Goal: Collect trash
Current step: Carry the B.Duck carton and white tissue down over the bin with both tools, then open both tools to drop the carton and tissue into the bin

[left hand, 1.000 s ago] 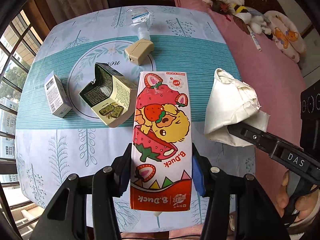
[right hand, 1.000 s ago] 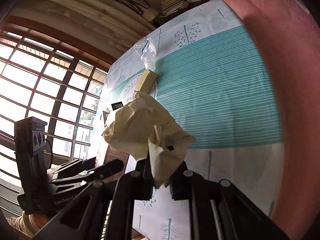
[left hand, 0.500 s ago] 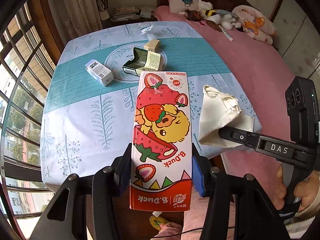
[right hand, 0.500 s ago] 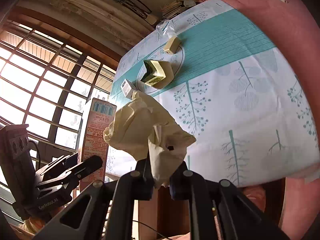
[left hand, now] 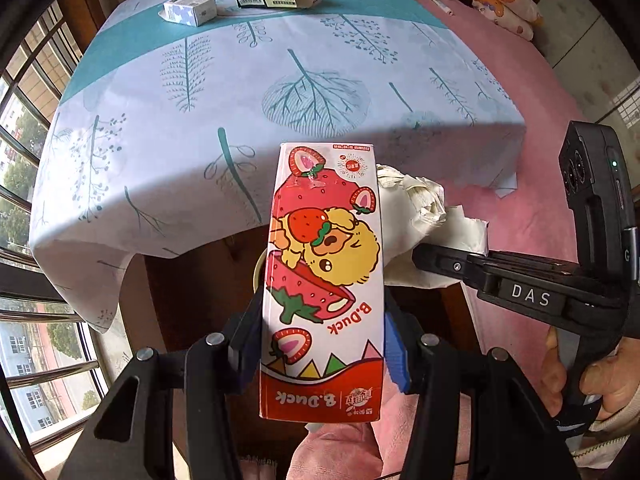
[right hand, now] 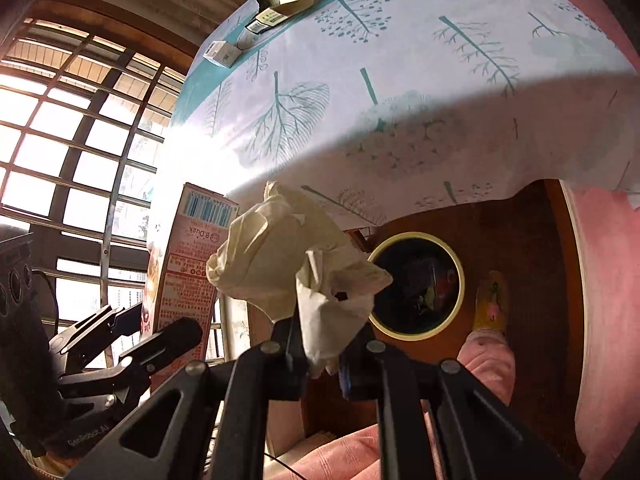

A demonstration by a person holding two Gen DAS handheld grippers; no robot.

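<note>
The left tool (left hand: 322,344) is clamped on the strawberry B.Duck carton (left hand: 324,280), held off the tabletop's (left hand: 280,92) near edge. Right of it, the right tool (right hand: 320,364) pinches crumpled tissue (right hand: 292,268) above the yellow-rimmed bin (right hand: 420,286) on the floor.

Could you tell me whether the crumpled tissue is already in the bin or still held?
Still held: the right claw pinches the tissue above the bin.
</note>
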